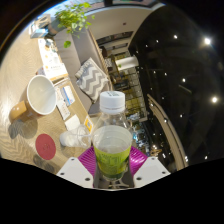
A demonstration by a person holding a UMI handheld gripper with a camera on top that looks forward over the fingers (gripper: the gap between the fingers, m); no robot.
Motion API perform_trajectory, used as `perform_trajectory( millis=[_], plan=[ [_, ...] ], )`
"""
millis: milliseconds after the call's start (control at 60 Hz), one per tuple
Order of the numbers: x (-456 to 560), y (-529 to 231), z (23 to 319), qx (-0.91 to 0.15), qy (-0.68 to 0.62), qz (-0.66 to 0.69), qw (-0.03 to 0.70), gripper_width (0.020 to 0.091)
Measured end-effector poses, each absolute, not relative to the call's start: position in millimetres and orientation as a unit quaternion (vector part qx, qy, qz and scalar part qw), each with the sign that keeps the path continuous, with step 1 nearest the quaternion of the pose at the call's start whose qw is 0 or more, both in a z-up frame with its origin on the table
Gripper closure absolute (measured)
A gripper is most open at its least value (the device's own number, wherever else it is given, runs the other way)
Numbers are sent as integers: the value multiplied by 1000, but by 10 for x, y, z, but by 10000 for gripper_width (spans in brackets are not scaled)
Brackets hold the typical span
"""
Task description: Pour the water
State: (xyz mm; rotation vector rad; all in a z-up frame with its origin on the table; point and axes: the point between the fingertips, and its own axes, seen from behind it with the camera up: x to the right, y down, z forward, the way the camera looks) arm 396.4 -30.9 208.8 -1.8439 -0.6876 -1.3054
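Gripper (112,160) clamped on bottle (112,140), lifted over the bench (25,145); next, carry it left to the cup (41,95) and tilt.

Background stuff here: the wooden table (25,148) has a round red coaster (45,146) lying flat on it, near a small clear glass thing I can't quite make out. Past the table there's a cushion with a grey zigzag pattern (92,78) propped on what looks like a light sofa (72,62). A leafy green plant (71,17) sits up behind that. Off to the far side is a big dark glossy surface (185,70) with small lights reflected in it.
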Motion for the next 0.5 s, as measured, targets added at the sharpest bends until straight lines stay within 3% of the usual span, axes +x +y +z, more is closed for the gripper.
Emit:
perform_trajectory(
  millis=[117,333,500],
  plan=[
    [3721,-105,2099,-655,-360,-583,318,708],
    [3633,1,1864,-586,-449,-644,201,706],
    [3651,-22,1805,-582,-460,-647,179,706]
  ],
)
